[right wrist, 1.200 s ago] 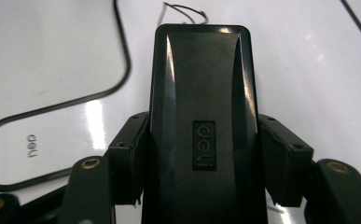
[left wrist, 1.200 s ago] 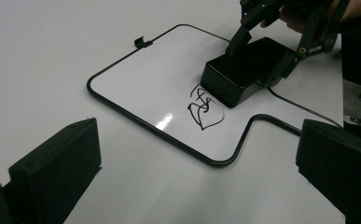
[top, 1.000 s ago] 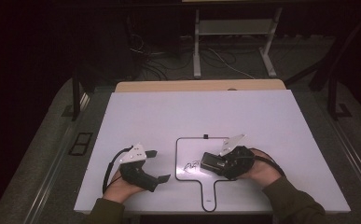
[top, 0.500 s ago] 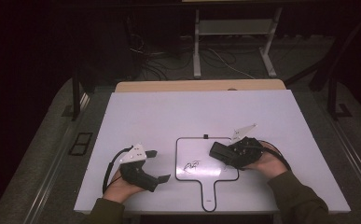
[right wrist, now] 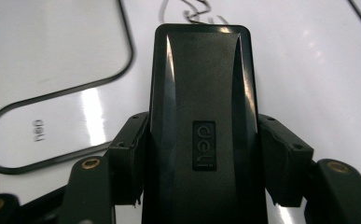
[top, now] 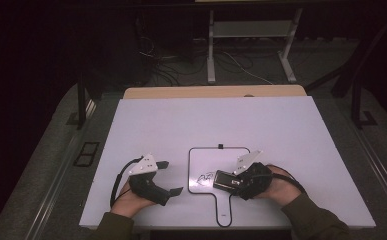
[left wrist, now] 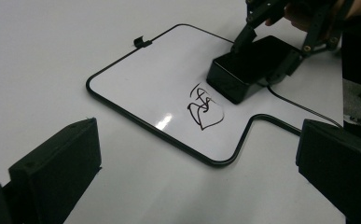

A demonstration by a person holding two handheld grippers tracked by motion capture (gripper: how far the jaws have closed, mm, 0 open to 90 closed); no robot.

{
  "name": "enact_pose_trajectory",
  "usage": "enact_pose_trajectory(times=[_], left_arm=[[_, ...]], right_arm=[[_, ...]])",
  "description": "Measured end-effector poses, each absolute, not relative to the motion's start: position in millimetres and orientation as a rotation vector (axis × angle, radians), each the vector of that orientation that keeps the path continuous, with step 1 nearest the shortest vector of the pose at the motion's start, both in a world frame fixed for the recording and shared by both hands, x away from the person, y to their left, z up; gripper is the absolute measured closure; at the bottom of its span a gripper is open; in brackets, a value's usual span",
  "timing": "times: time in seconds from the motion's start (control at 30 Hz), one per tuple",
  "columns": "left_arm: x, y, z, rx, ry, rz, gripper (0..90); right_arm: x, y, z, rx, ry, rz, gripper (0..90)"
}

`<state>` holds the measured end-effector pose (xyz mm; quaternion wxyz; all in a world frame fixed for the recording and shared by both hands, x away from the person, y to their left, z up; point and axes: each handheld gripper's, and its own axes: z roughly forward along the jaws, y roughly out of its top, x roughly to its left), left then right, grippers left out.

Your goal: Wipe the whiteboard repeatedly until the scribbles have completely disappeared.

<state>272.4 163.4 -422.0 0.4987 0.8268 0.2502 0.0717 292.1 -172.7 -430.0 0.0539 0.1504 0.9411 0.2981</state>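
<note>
We have the right gripper (top: 229,181) clamped on the eraser (top: 225,180), one jaw pressing each long side, as the right gripper view shows with the eraser (right wrist: 201,135) running straight out ahead between the jaws. The eraser sits flat on the whiteboard (top: 206,160), and the scribble (top: 204,177) lies just past its front end, touching or nearly so. From the left gripper view the eraser (left wrist: 250,67) stands just beyond the scribble (left wrist: 205,106), with the right gripper (left wrist: 274,49) holding it from behind.

Our left gripper (top: 168,177) rests on the table (top: 206,120) beside the board, jaws wide apart and holding nothing; the board's edge lies ahead of it.

The step in hand looks to be wiping the mark off. To do it well, we should keep the eraser's pad flat against the board, press down evenly, and push straight forward over the whole scribble, then draw back across it. The board is loose on the table, so it may slide under the stroke; steadying its edge with the left gripper would help.
</note>
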Motion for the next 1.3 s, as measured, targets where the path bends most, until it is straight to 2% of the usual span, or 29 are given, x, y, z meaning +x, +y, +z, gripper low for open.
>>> enact_pose_trajectory(times=[0.63, 0.87, 1.2, 1.3], left_arm=[[272, 163, -422, 2.0, 0.606, 0.172, 0.0], [272, 163, -422, 2.001, 0.605, 0.171, 0.0], [272, 164, -422, 2.001, 0.604, 0.174, 0.0], [272, 164, -421, 2.001, 0.603, 0.174, 0.0]], right_arm=[[339, -220, -433, 0.781, 2.738, 0.908, 38.8], [333, -214, -432, 0.738, 2.751, 0.889, 38.8], [296, -176, -431, 0.501, 2.856, 0.916, 38.8], [298, -178, -431, 0.5, 2.857, 0.914, 38.8]])
